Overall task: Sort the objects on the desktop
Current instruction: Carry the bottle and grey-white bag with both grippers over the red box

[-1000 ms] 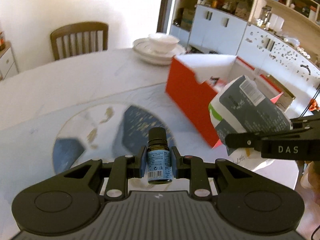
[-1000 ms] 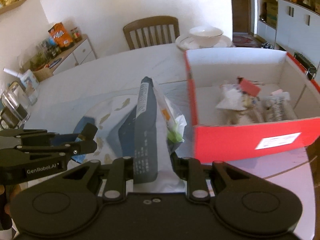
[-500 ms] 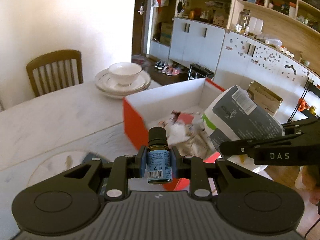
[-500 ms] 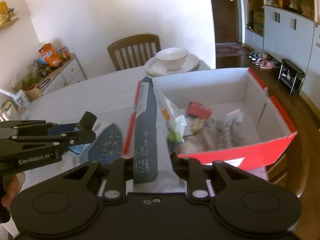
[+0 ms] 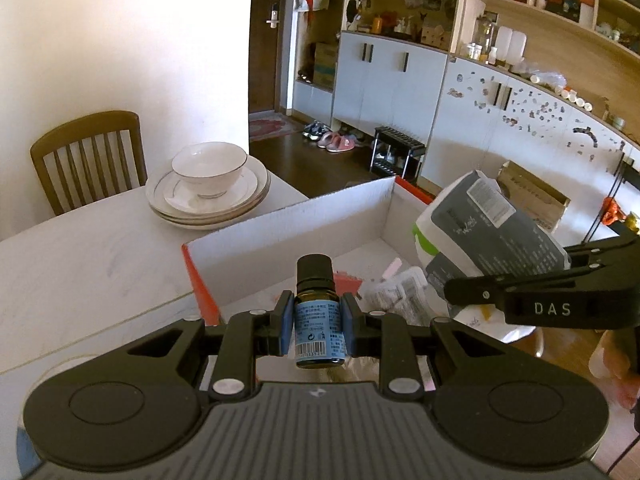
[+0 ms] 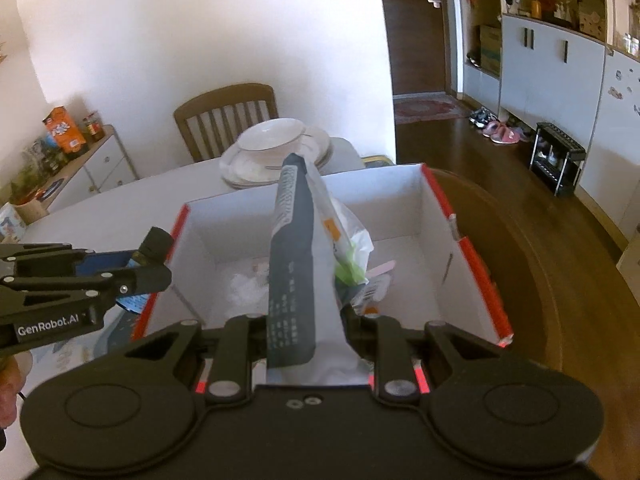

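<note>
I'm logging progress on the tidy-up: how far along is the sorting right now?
Done: several small packets already lie in the red box. In hand: the left gripper is shut on a small brown bottle, the right gripper on a grey-and-white pouch, both above the box. Left: releasing both; whether anything else is unsorted cannot be told.

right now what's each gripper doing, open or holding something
Left gripper: closed on the small brown bottle.
Right gripper: closed on the grey and white pouch.
</note>
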A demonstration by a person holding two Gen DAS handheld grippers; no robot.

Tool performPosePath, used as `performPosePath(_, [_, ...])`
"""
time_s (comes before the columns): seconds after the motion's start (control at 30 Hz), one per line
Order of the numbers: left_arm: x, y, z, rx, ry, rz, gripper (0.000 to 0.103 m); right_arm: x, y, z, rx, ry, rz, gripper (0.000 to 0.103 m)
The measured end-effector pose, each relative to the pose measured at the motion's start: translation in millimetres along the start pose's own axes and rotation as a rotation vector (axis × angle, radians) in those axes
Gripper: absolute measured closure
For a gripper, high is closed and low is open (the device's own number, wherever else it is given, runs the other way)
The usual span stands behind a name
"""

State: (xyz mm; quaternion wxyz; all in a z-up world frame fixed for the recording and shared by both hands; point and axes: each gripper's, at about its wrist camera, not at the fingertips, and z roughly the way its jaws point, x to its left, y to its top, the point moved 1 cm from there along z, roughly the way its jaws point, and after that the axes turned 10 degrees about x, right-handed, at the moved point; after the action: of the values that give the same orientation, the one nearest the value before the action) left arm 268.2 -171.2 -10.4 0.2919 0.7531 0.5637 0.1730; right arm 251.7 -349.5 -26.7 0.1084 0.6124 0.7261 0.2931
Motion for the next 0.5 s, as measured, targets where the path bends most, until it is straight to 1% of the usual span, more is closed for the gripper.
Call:
performPosePath(0.13, [-1.5,13.6,19.2,0.012,0.035,0.003,0.079,-10.3,5.9,12.6,0.013,-0.005,-0.005,0.080])
performPosePath(0.27, [1.5,24.5,37.1,0.036,0.053,-0.007,0.079,-11.0,10.5,26.7,0.033,0.013,-0.019,0.080])
performPosePath(0.5, [11.1,29.9,65.4,0.091,0.070,-0.034,0.079,-10.6,11.2,47.3,0.071,0.016,-0.050,0.080])
